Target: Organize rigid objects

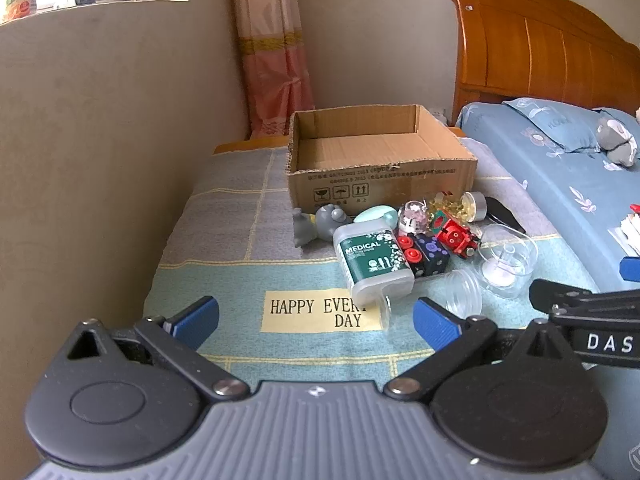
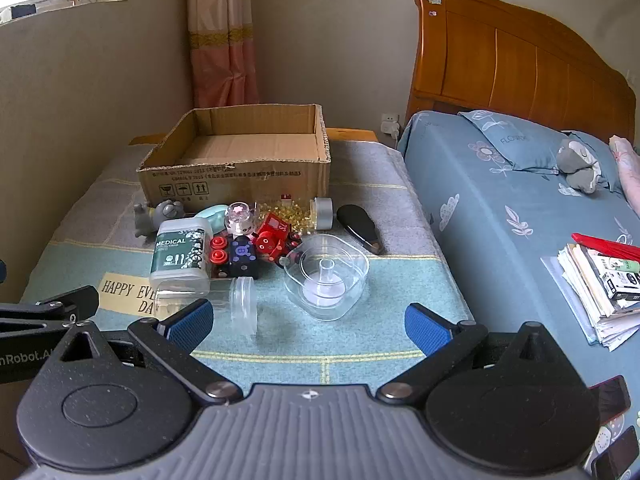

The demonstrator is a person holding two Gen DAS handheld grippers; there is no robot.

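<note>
On the cloth-covered bench [image 2: 360, 360], left gripper [image 1: 316, 314] and right gripper [image 2: 308, 322] hover fingers wide and empty, short of clutter heaped before the empty cardboard box [image 2: 240, 176], apparently its destination.

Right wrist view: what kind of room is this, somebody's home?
Most likely a home bedroom. A bed with a wooden headboard and a pillow stands on the right, and a curtain hangs by a window.
</note>
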